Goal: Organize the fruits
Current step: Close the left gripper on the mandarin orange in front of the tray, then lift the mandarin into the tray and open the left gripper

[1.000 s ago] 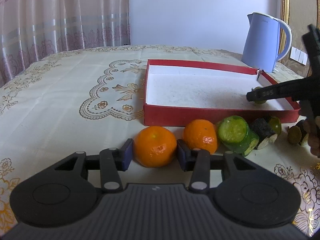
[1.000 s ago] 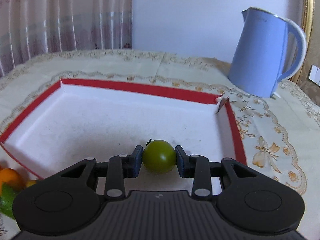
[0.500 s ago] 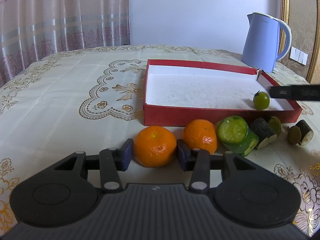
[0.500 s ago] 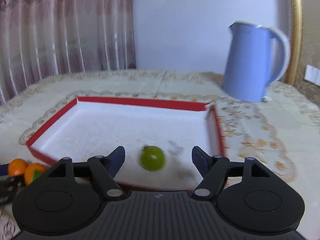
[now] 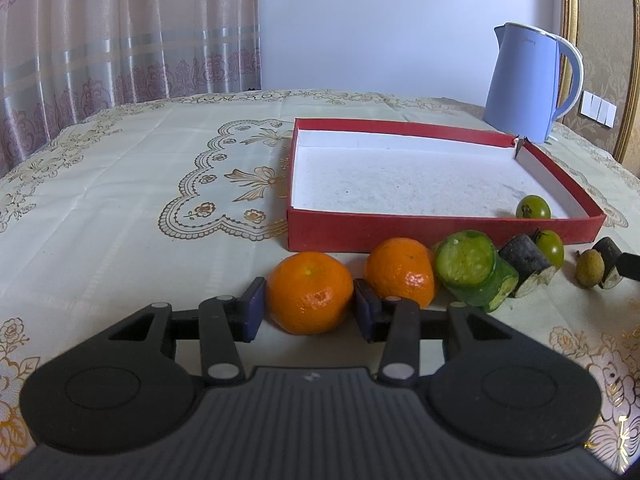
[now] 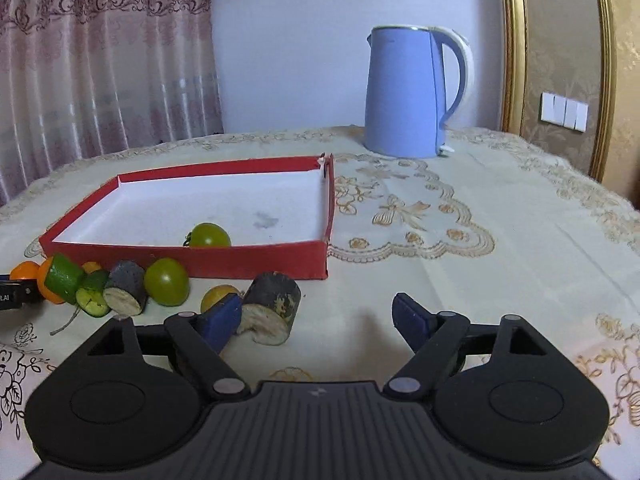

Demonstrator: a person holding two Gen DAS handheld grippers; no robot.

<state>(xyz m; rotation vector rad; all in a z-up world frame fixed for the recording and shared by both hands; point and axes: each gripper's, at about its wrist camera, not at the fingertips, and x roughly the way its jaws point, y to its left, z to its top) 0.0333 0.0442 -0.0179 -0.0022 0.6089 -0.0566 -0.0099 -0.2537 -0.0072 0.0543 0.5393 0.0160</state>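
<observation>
One green tomato (image 6: 209, 235) sits in the red box (image 6: 256, 258); the rest wait outside.
Left gripper (image 5: 309, 309) grasps a tangerine (image 5: 309, 292); right gripper (image 6: 317, 322), just opened, holds nothing.

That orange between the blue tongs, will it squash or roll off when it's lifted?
The orange looks round and firm, so it would probably roll if nudged. Its skin seems glossy and dimpled, so the left tongs, closed on its sides, likely hold without slipping. Hard squeezing might dent it, since the peel looks soft.

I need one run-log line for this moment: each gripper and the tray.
left gripper: shut on mandarin | right gripper: jaws just opened, nothing between | red tray: one green tomato inside
</observation>
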